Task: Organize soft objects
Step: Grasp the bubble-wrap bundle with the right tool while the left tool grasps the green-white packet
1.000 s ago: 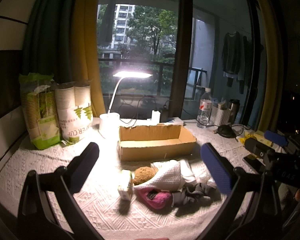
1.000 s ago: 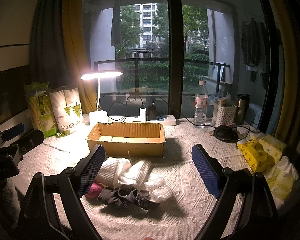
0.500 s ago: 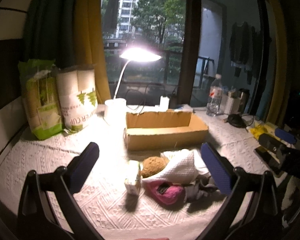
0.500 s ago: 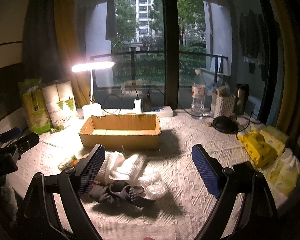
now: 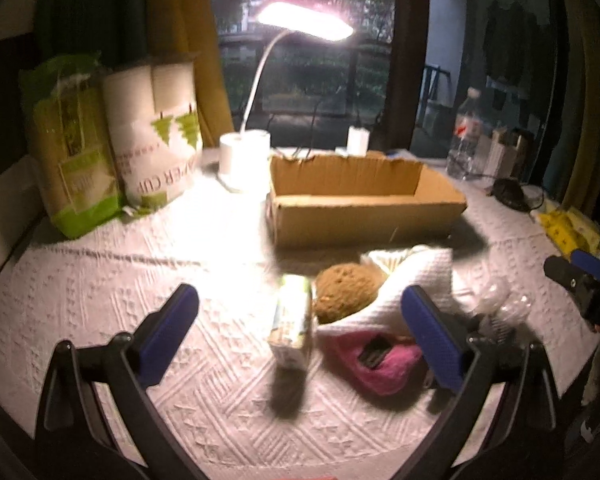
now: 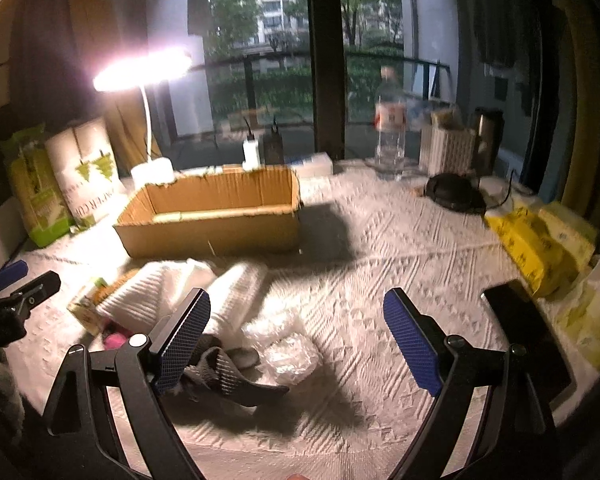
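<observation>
A pile of soft things lies on the white tablecloth in front of an open cardboard box [image 5: 364,204] [image 6: 216,216]. It holds a white towel [image 5: 412,284] [image 6: 160,292], a brown sponge [image 5: 346,290], a pink pouch [image 5: 376,356], a small green tissue pack [image 5: 292,328], a grey sock [image 6: 224,376] and crumpled clear plastic [image 6: 288,352]. My left gripper [image 5: 300,328] is open above the tissue pack. My right gripper [image 6: 298,344] is open above the plastic, to the right of the pile.
A lit desk lamp [image 5: 244,156] and two bags of paper cups [image 5: 116,152] stand at the back left. A water bottle [image 6: 390,128], a basket and a flask stand at the back right. Yellow packs [image 6: 536,240] and a black phone [image 6: 524,336] lie at the right.
Both grippers have moved forward and down toward the pile, which looks larger now. Both stay open and empty.
</observation>
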A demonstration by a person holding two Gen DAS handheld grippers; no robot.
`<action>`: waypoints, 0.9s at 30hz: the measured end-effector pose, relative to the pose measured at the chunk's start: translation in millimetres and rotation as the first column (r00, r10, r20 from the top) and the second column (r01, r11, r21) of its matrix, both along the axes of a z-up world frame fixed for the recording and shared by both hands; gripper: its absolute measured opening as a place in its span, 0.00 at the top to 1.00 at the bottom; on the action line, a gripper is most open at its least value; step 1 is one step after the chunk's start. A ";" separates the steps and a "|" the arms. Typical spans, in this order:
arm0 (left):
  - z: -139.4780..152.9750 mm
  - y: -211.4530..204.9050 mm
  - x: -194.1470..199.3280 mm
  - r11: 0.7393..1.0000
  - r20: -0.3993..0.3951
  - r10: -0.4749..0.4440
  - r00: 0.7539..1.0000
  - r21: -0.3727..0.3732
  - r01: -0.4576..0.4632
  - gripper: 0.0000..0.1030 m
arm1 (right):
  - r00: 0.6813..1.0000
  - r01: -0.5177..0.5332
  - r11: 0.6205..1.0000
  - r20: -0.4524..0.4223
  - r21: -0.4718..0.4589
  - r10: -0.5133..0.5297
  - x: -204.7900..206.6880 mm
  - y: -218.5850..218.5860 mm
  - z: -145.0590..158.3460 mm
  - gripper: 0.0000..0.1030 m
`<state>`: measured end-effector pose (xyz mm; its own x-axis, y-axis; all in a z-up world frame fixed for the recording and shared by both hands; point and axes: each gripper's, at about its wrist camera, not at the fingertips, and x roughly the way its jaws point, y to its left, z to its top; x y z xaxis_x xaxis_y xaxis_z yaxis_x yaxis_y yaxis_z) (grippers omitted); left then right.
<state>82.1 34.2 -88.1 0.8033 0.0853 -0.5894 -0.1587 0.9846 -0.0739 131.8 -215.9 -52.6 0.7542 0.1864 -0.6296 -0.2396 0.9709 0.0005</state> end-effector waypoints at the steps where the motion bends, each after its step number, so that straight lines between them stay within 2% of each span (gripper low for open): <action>1: -4.4 1.8 3.6 1.000 -0.013 0.000 1.000 -0.004 0.000 0.01 | 1.000 0.003 1.000 -0.013 -0.003 -0.003 3.7 0.1 -4.2 0.12; 8: -31.3 14.7 25.4 1.000 -0.097 0.016 0.995 -0.018 -0.017 0.03 | 0.995 0.000 1.000 -0.102 -0.021 -0.002 24.9 -0.4 -32.2 0.12; 9: -34.5 16.4 27.9 1.000 -0.106 0.018 0.994 -0.018 -0.020 0.10 | 0.993 -0.003 1.000 -0.115 -0.026 0.000 27.3 1.1 -36.2 0.12; 13: -46.0 25.3 36.4 0.999 -0.148 0.033 0.988 -0.021 -0.037 0.20 | 0.988 -0.026 0.999 -0.154 -0.039 0.020 34.8 5.3 -48.8 0.13; 14: -48.8 26.5 38.2 0.999 -0.158 0.035 0.987 -0.018 -0.039 0.26 | 0.986 -0.031 0.999 -0.162 -0.035 0.024 36.4 5.8 -51.2 0.14; 19: -55.7 29.5 41.3 0.999 -0.186 0.022 0.982 -0.036 -0.029 0.41 | 0.981 -0.044 0.999 -0.191 -0.022 0.039 39.1 7.3 -57.9 0.26; 21: -56.0 27.9 41.4 0.999 -0.187 0.007 0.982 -0.038 -0.014 0.50 | 0.978 -0.054 0.998 -0.201 -0.021 0.049 39.0 9.2 -59.8 0.30; 23: -56.0 26.1 41.8 0.999 -0.188 -0.011 0.982 -0.044 0.003 0.54 | 0.976 -0.072 0.997 -0.206 -0.018 0.067 37.5 11.1 -60.3 0.37; 25: -55.6 24.4 41.7 0.998 -0.187 -0.029 0.982 -0.054 0.020 0.60 | 0.974 -0.090 0.996 -0.209 -0.021 0.084 35.7 13.7 -60.0 0.48; 27: -55.0 21.4 41.5 0.998 -0.188 -0.041 0.981 -0.058 0.031 0.67 | 0.973 -0.104 0.994 -0.210 -0.025 0.096 34.5 16.4 -59.8 0.54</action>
